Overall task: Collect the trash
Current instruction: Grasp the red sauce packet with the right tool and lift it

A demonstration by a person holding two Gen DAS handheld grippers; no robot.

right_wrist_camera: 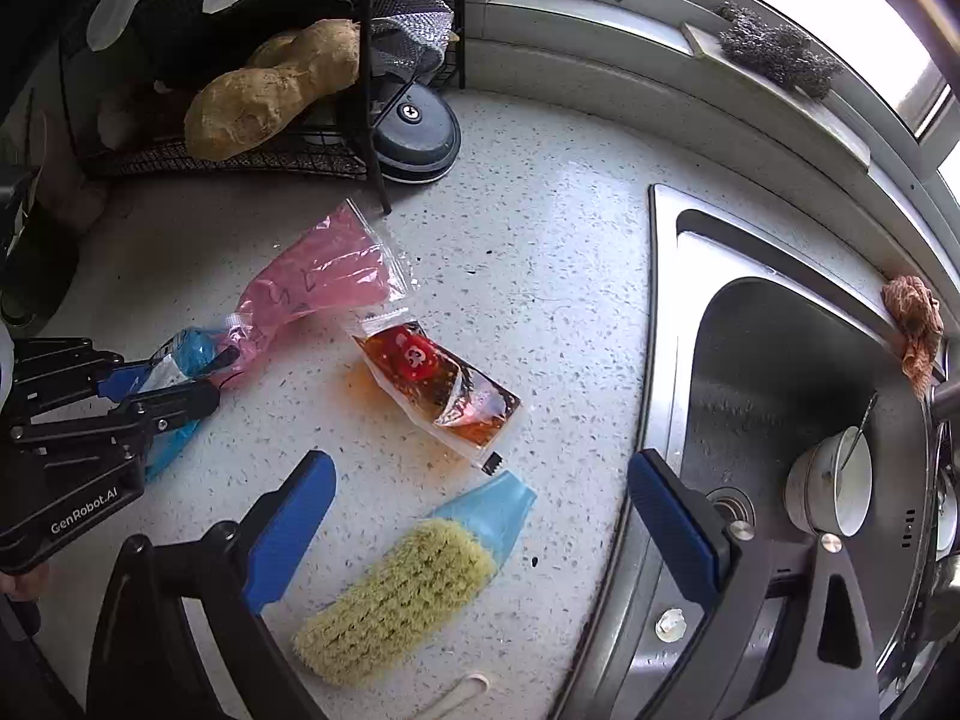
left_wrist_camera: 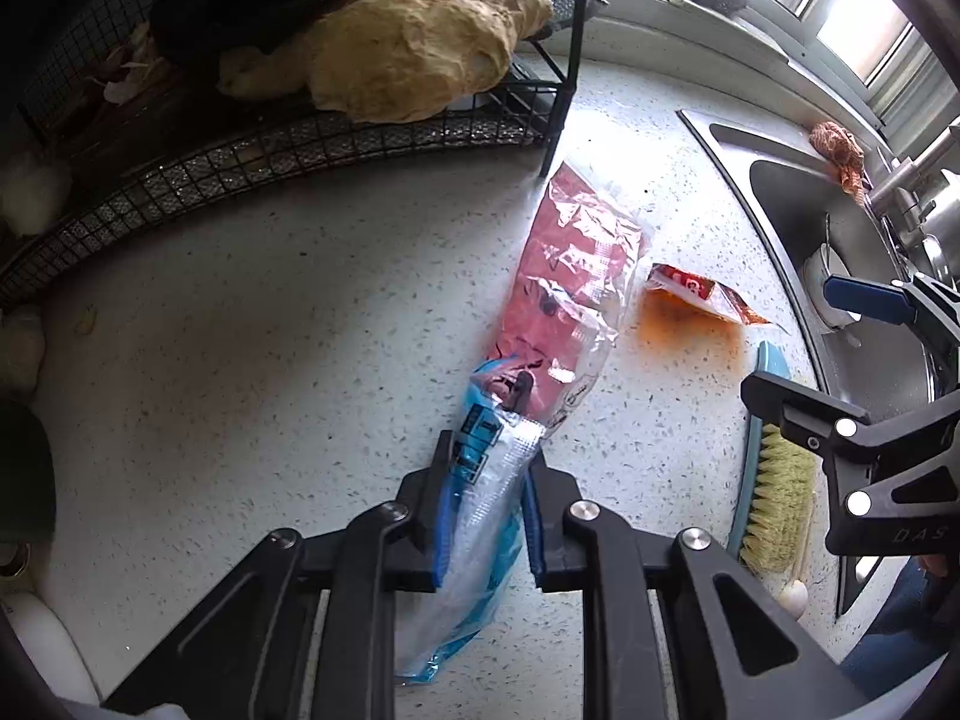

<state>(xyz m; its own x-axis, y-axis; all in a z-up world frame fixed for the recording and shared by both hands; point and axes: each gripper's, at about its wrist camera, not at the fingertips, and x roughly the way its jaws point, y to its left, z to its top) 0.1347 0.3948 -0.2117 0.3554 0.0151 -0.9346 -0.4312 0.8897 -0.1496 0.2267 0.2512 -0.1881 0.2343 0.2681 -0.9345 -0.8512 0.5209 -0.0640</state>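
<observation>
Pink-and-blue plastic wrapper lies flat on the speckled counter w/ its blue end pinched between the left gripper pads, jaws nearly shut on it, prob. to lift it as trash. Just beside it, a leaky red sauce packet sits in an orange puddle, likely next. Right gripper hangs wide open & empty over the scrub brush, near the sink, free for it.

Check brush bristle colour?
Pale yellow bristles on a light blue brush; clearest in the right wrist view.
</observation>
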